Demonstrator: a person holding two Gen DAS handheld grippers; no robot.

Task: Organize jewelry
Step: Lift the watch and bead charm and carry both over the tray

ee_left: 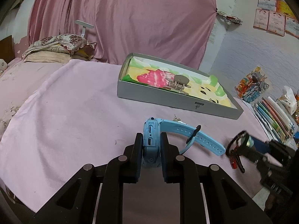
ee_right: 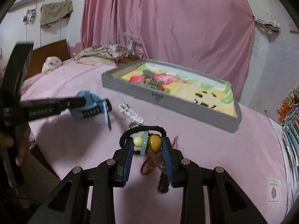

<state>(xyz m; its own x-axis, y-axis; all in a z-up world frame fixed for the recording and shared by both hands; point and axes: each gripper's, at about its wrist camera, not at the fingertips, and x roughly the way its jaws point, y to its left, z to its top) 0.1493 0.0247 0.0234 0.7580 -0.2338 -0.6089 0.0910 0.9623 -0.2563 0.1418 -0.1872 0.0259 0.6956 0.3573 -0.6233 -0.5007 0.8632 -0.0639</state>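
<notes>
The left gripper (ee_left: 151, 145) is clamped on a blue smartwatch (ee_left: 150, 143) above the pink bedspread (ee_left: 74, 112). The right gripper (ee_right: 148, 145) pinches a black hair tie with beads (ee_right: 147, 141), near the gray box's (ee_right: 168, 100) front wall. A hair claw clip (ee_left: 177, 84) lies inside that box.

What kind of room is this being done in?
Most likely a bedroom in a home: the work surface is a bed with a pink sheet, a folded quilt and pillows sit at its far end, and a pink curtain hangs behind.
</notes>
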